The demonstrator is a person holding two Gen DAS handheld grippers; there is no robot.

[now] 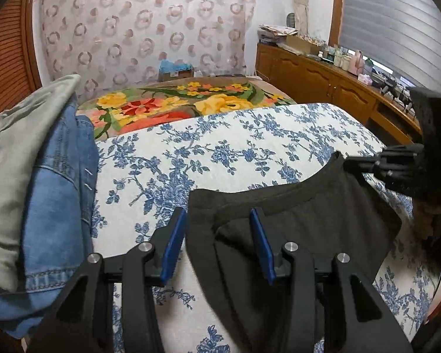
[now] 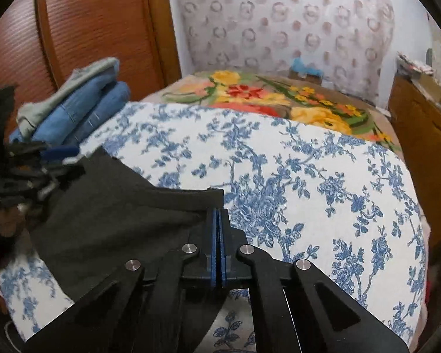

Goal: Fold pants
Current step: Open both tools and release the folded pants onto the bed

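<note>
Dark grey pants [image 1: 308, 214] lie near the front edge of the bed, waistband facing away; they also show in the right wrist view [image 2: 117, 206]. My left gripper [image 1: 219, 220] is open, its blue pads astride the pants' left corner. My right gripper [image 2: 218, 214] is shut on the pants' right waistband corner; it shows at the right of the left wrist view [image 1: 352, 163]. The left gripper shows at the left edge of the right wrist view [image 2: 53, 158].
The bed has a blue-and-white floral cover [image 1: 220, 147] and a bright flower blanket [image 1: 176, 106] behind. A stack of folded jeans and a grey-green garment [image 1: 44, 176] sits at the left. A wooden cabinet [image 1: 338, 88] with clutter stands at the right.
</note>
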